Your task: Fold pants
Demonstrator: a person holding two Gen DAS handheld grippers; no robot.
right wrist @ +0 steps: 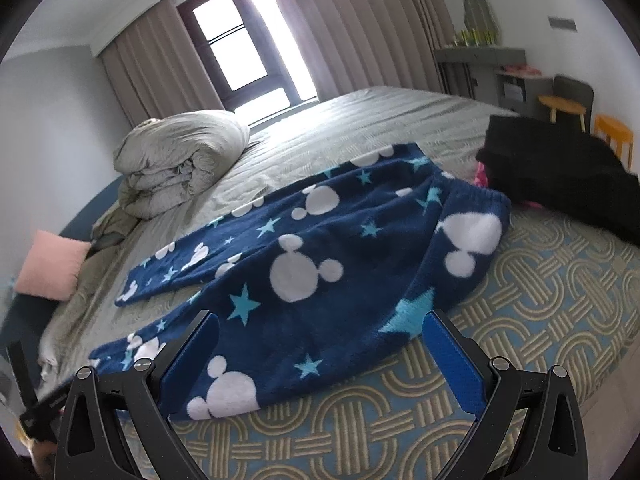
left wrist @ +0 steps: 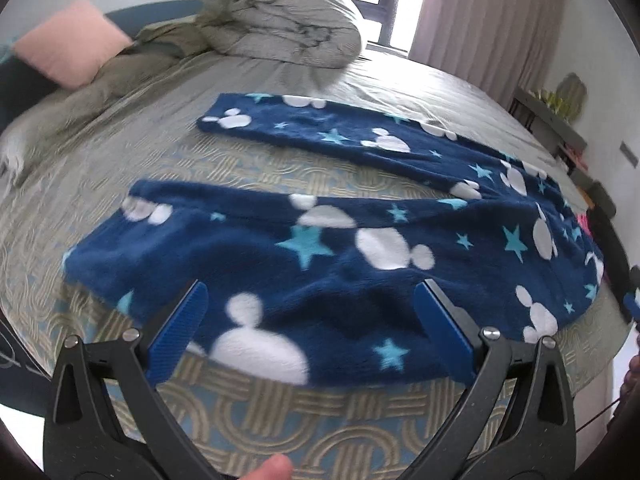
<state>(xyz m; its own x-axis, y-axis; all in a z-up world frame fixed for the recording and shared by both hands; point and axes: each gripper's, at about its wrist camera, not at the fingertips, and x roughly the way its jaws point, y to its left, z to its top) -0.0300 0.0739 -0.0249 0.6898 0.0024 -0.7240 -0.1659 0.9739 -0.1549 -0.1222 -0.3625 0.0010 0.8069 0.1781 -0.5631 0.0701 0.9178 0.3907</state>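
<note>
The pants point(left wrist: 360, 216) lie spread flat on the bed point(left wrist: 160, 152), both legs apart in a V. They are navy fleece with white mouse-head shapes and light blue stars. They rest on a patterned blanket point(left wrist: 280, 412) of interlocking beige loops on blue, which covers the near part of the bed.

The left tongs point(left wrist: 316, 332) are spread wide, blue pads well apart, holding nothing. They hang just above the near leg of the pants, close to its cuff end. A fingertip point(left wrist: 276, 468) shows at the bottom edge of this view.

The right tongs point(right wrist: 320, 352) are also spread wide and hold nothing. They hover over the pants near the upper part of the near leg, with the waistband point(right wrist: 476, 200) beyond them to the right.

No container holding anything can be made out in either view.

The left view alone shows the far leg's cuff clearly, and only a small strip of pink just beyond the waist end of the pants. The right view shows what lies there: a black garment point(right wrist: 560, 184) heaped on the bed just beyond the waistband, with pink beneath it. It also shows a grey shelf unit point(right wrist: 492, 72) and two stools point(right wrist: 564, 106) against the wall past the bed.

Both views show a rolled grey duvet point(right wrist: 180, 160) beyond the pants' far leg and a pink pillow point(left wrist: 72, 44) toward the head of the bed.
</note>
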